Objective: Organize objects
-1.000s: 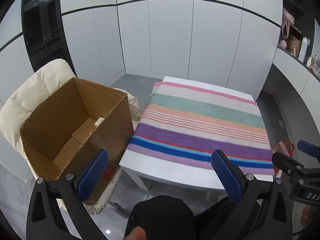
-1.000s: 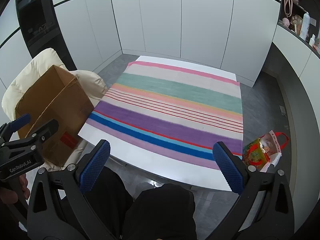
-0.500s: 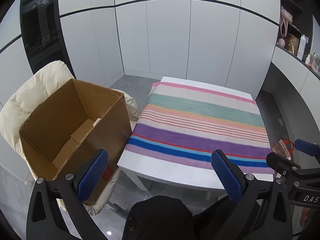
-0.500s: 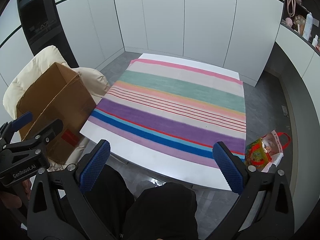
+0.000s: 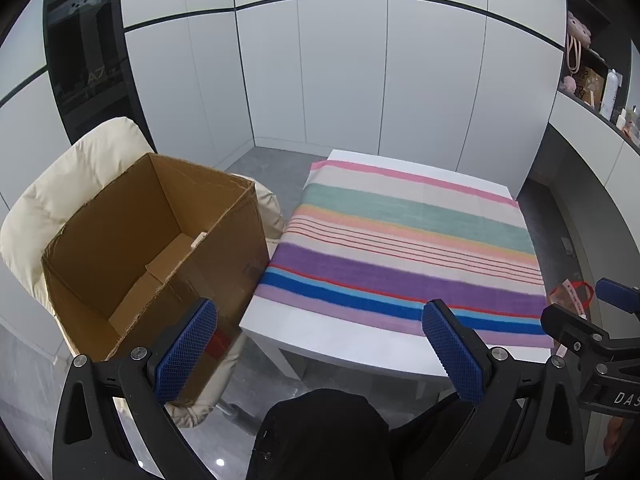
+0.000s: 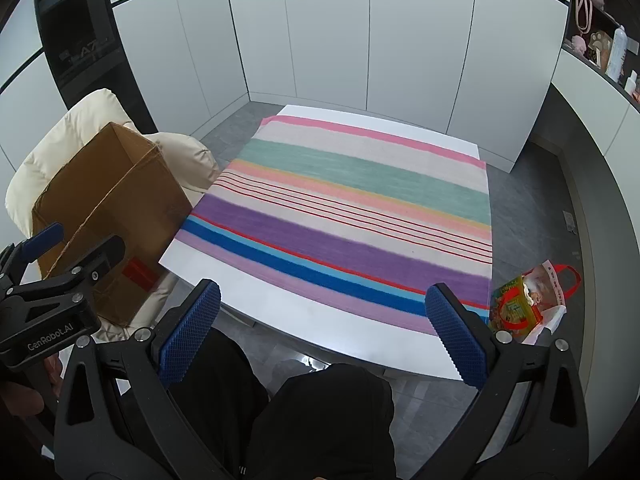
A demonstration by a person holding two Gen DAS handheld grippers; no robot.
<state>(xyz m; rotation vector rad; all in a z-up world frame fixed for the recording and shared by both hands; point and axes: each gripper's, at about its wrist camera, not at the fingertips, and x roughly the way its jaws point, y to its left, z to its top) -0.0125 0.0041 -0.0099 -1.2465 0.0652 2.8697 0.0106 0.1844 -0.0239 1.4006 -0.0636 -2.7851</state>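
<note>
2 grippers, left gripper (image 5: 320, 348) and right gripper (image 6: 322, 330), hung wide and empty; we judged the bag (image 6: 530, 300) lower right should go squarely into the cardboard box (image 5: 156, 248).

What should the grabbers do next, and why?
Probably swing the right gripper down toward the bag on the floor right of the table. Both grippers are open and empty, the striped cloth has nothing on it, and the box on the chair sits open, so the bag looks like the only thing to fetch.
</note>
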